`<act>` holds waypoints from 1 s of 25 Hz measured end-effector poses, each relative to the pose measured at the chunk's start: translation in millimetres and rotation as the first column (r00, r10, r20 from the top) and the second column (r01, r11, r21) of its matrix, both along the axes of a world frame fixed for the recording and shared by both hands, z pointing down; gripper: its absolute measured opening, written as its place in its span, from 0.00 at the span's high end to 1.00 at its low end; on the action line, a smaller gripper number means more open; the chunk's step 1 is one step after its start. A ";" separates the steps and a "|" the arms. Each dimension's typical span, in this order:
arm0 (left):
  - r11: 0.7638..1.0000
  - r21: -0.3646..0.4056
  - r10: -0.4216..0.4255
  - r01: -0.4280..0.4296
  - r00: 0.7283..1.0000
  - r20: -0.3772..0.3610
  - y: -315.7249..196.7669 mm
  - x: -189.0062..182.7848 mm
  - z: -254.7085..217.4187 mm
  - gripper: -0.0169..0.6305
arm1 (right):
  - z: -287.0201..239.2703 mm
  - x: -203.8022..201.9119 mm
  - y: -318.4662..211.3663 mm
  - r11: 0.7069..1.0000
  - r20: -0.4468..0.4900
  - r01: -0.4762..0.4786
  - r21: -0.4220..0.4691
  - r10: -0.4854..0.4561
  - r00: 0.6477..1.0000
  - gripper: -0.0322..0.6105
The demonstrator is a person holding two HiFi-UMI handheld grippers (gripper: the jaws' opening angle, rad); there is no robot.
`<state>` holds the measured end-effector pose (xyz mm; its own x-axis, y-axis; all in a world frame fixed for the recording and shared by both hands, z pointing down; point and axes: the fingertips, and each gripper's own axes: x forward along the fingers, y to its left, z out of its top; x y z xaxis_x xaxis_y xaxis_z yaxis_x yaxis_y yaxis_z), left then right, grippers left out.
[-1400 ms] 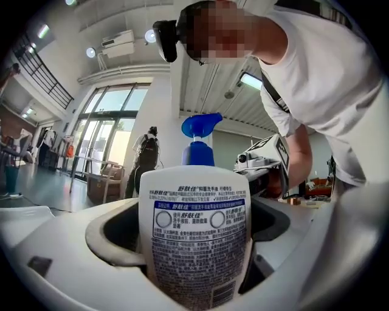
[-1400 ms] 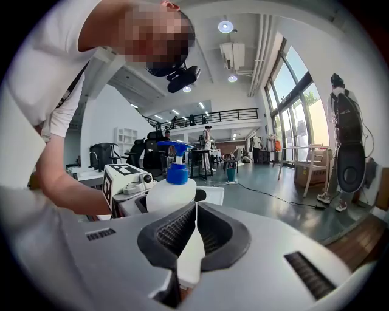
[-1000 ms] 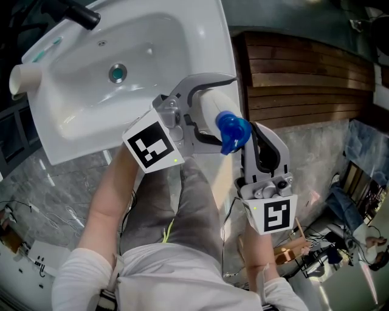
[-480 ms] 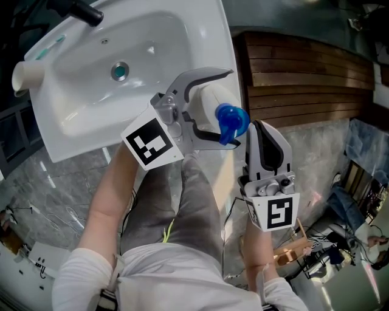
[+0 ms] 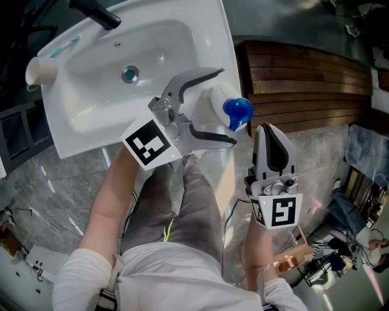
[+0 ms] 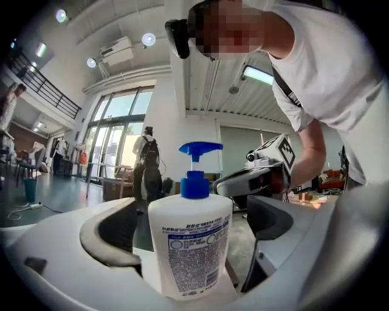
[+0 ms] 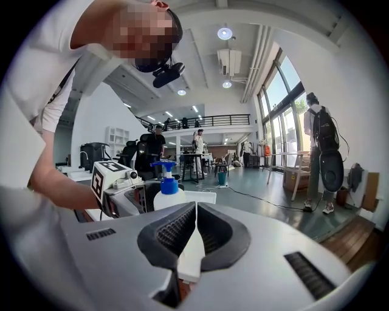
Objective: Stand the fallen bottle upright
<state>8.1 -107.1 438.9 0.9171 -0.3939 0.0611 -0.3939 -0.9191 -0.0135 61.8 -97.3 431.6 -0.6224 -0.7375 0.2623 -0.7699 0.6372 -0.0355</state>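
Observation:
A white pump bottle [image 5: 211,101] with a blue pump head [image 5: 237,112] stands upright on the near right corner of the white sink [image 5: 73,130]. My left gripper [image 5: 226,107] straddles it, its jaws opening, with a gap between each pad and the bottle. In the left gripper view the bottle [image 6: 189,243] fills the middle between the dark pads [image 6: 109,234]. My right gripper [image 5: 271,130] is shut and empty, just short of the pump head. The right gripper view looks past its own closed jaws [image 7: 196,231] to the bottle [image 7: 168,194] beyond.
A black faucet [image 5: 100,15] sits at the sink's far edge and a white cup [image 5: 39,70] with a toothbrush at its left corner. A dark wooden slatted panel [image 5: 304,85] lies right of the sink. Grey stone floor is below.
The left jaws have spread wider and come off the bottle's sides. The right gripper has drawn back from the pump head toward the person. The bottle stays upright.

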 end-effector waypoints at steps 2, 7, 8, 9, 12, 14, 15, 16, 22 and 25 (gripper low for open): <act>1.000 0.000 -0.008 0.008 1.000 0.010 5.5 -6.4 -6.4 0.12 | -5.1 0.3 4.7 1.000 -0.001 -0.009 0.002 0.009 1.000 0.89; 0.998 -0.021 -0.058 0.058 0.998 0.011 16.9 -23.9 -26.5 0.12 | -24.6 5.2 18.4 0.999 -0.002 -0.040 0.003 0.040 0.999 0.89; 0.997 -0.034 -0.073 0.073 0.997 0.007 20.0 -26.8 -31.1 0.12 | -30.6 6.7 21.9 0.999 -0.002 -0.047 0.006 0.047 0.999 0.89; 0.995 -0.047 -0.089 0.089 0.996 0.003 23.9 -29.2 -36.3 0.12 | -37.4 8.1 25.7 0.999 -0.001 -0.052 0.010 0.052 0.999 0.89; 0.988 -0.088 -0.125 0.124 0.992 -0.001 37.4 -34.0 -51.9 0.12 | -60.3 9.7 36.4 0.998 0.002 -0.065 0.021 0.065 0.998 0.89; 0.984 -0.117 -0.137 0.137 0.991 0.011 44.9 -35.2 -59.0 0.12 | -76.5 8.5 42.3 0.997 0.003 -0.073 0.031 0.073 0.997 0.89; 0.980 -0.132 -0.145 0.146 0.989 0.018 48.3 -35.8 -61.6 0.12 | -84.6 7.7 45.6 0.997 0.003 -0.075 0.035 0.075 0.997 0.89; 0.976 -0.149 -0.157 0.159 0.987 0.020 51.4 -36.5 -63.9 0.12 | -92.5 7.1 49.5 0.996 0.004 -0.077 0.040 0.077 0.997 0.89; 0.944 -0.210 -0.260 0.256 0.966 0.008 64.1 -44.9 -83.1 0.13 | -133.3 8.0 73.7 0.995 -0.009 -0.081 0.055 0.082 0.997 0.89; 0.936 -0.221 -0.277 0.275 0.961 0.021 70.0 -46.7 -95.7 0.13 | -148.9 8.8 82.5 0.994 -0.014 -0.084 0.065 0.085 0.996 0.89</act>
<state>-38.6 -37.1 343.2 0.7754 -0.6093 0.1661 -0.6313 -0.7541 0.1812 70.7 -14.8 282.7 -0.5532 -0.8028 0.2227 -0.8211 0.5706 0.0172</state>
